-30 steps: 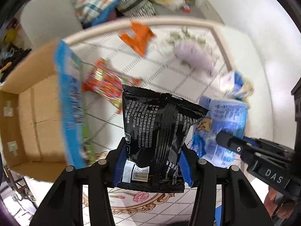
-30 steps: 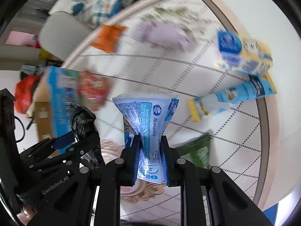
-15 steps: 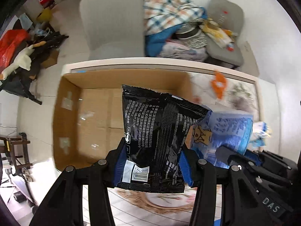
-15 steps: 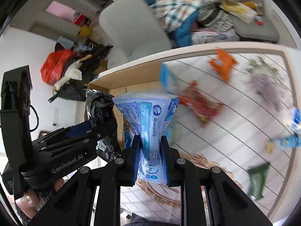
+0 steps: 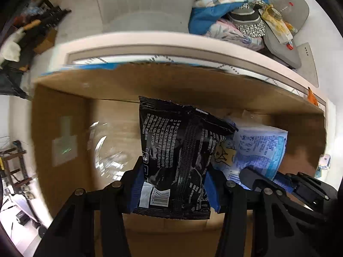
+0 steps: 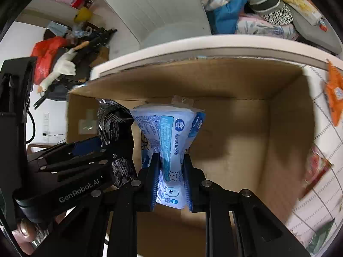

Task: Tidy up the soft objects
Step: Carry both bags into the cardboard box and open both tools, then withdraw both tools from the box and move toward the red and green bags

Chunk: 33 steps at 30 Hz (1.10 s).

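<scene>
The left hand-held gripper [image 5: 174, 189] is clamped on a black packet [image 5: 178, 156], gripping its lower edge near the barcode, and holds it upright over the open cardboard box [image 5: 111, 128]. Just beside it, the right hand-held gripper [image 6: 170, 184] is clamped on a blue tissue pack [image 6: 169, 147], pinching it narrow at the waist, also above the box interior. The box sits on the tabletop [image 6: 321, 184], where an orange packet [image 6: 334, 94] and a red packet [image 6: 317, 169] lie to its right.

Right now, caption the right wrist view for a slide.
Right tool pinches a blue pack over an open cardboard box.
</scene>
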Available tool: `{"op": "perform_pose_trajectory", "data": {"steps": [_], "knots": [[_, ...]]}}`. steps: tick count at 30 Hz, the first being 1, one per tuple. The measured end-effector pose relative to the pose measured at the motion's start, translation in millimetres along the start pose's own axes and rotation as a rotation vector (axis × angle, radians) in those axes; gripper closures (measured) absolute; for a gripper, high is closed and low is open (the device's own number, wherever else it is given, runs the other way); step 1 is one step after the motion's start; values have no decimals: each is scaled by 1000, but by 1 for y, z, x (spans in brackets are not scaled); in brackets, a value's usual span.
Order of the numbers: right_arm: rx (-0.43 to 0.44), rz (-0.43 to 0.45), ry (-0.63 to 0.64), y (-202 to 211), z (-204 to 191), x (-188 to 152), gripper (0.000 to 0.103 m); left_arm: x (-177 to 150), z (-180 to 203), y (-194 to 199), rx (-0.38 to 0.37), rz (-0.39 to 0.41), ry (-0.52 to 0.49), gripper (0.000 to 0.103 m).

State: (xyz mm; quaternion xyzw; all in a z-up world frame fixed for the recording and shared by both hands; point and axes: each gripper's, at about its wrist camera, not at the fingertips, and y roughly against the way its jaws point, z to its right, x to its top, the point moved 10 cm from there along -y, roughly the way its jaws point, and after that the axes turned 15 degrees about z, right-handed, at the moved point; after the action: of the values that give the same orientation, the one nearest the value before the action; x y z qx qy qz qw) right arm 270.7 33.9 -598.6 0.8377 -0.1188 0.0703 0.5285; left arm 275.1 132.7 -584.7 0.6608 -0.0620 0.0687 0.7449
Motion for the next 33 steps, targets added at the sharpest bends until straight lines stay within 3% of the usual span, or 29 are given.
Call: {"op": "perform_pose_trajectory", "data": {"steps": [5,8,12,16,18,21,25,33], "knots": [[-60,-38,21,-37,16,4,73,-6,-9,-31,4,-58,12,53],[-126,-25,45,-40,23,6,59,-8,-12,-32,20,-52,12,51],[-202,-1,60,-34,28,7,40,-1,-15,-20,87,9,-47,34],[-276,18,70,-18,31,4,25,6,-19,1,114,86,-61,2],[-328,33,101,-8,28,2,7,6,-20,13,112,126,-49,1],[-392,66,145,7,22,1,3,1,-19,40,117,183,-48,1],[-409,123,148,40,6,-12,0,-11,-18,72,118,247,-58,1],[-360,201,129,97,-14,-42,0,-43,-19,134,122,345,-57,1]]}}
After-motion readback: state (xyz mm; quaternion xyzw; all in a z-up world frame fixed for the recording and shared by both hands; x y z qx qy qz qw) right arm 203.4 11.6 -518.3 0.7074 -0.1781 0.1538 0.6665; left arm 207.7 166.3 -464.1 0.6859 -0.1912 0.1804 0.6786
